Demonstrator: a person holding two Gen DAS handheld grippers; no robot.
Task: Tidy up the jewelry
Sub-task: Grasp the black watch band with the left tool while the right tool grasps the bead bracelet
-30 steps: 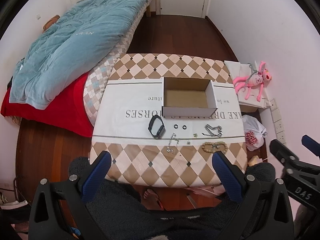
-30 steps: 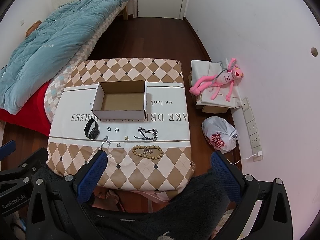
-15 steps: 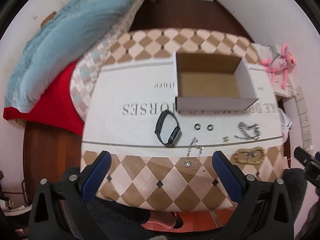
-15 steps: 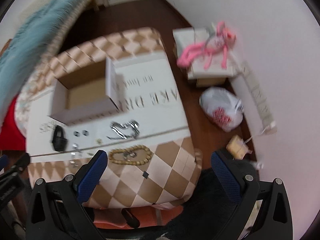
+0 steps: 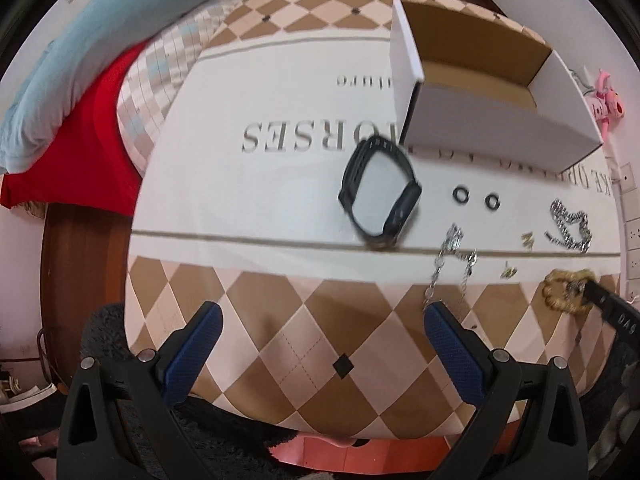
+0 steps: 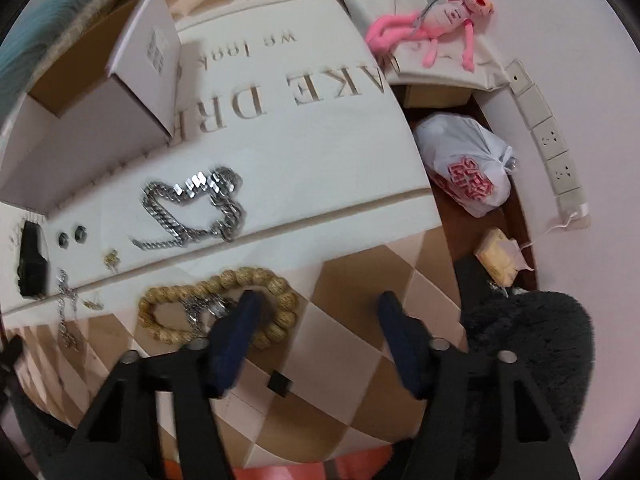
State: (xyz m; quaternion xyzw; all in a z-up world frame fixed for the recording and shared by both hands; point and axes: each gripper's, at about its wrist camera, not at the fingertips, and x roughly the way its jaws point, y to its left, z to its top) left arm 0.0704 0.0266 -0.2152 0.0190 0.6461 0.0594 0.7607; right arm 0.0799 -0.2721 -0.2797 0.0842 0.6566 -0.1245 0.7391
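Note:
An open cardboard box (image 5: 492,116) stands on the cloth-covered table (image 5: 280,240). In front of it lie a black watch (image 5: 380,192), two dark rings (image 5: 460,196), a thin silver chain (image 5: 452,260), a thick silver chain (image 6: 196,208) and a wooden bead bracelet (image 6: 224,312). My left gripper (image 5: 320,320) is open above the near table edge, short of the watch. My right gripper (image 6: 320,308) is open, its left finger (image 6: 240,324) over the bead bracelet's right end. The box also shows in the right wrist view (image 6: 100,120).
A bed with a blue quilt (image 5: 100,40) and red sheet lies left of the table. A pink plush toy (image 6: 436,16), a white plastic bag (image 6: 468,168) and wall sockets (image 6: 552,136) are on the right. A dark fuzzy garment (image 6: 528,352) is near the right gripper.
Both grippers have moved forward and down toward the table. The right one swung right and has narrowed its opening, reaching the bead bracelet. The left one has neared the watch.

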